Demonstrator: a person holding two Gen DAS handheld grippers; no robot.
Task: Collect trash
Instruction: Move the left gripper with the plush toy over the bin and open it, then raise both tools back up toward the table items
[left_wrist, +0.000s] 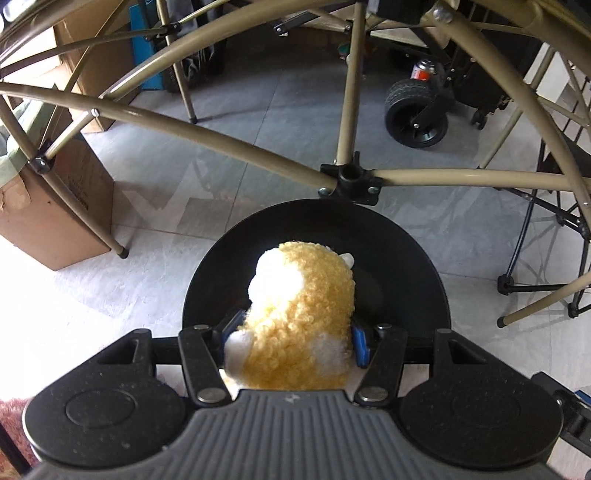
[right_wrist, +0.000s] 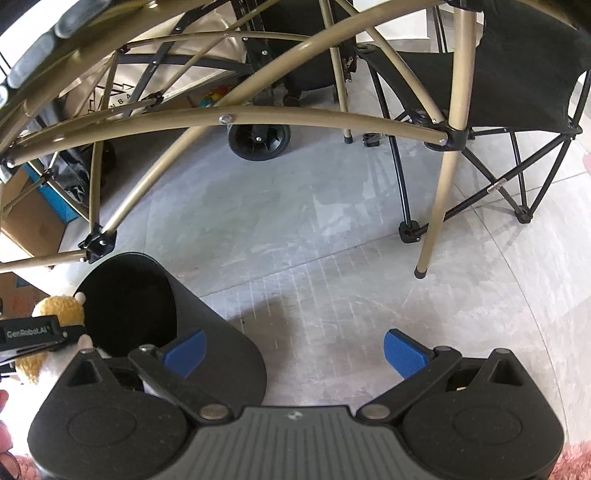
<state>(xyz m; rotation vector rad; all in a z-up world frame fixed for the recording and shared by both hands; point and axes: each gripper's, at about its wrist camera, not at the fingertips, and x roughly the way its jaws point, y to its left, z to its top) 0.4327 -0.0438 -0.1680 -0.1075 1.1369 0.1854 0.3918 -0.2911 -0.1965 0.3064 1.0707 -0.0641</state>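
Left hand-held gripper (left_wrist: 295, 341), pointing steeply down, clamps a yellow-and-white plush toy (left_wrist: 299, 317) over the black bin (left_wrist: 406, 266). Right hand-held gripper (right_wrist: 293, 349) stands wide, empty. Label reads "GenRobot.AI" (right_wrist: 26, 332).

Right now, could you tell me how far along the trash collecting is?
Done: the left gripper is shut on the yellow plush toy, carried over the black bin. In hand: the toy hangs above the bin's opening, not yet released. Left: dropping it in. The right gripper is open and empty beside the bin.
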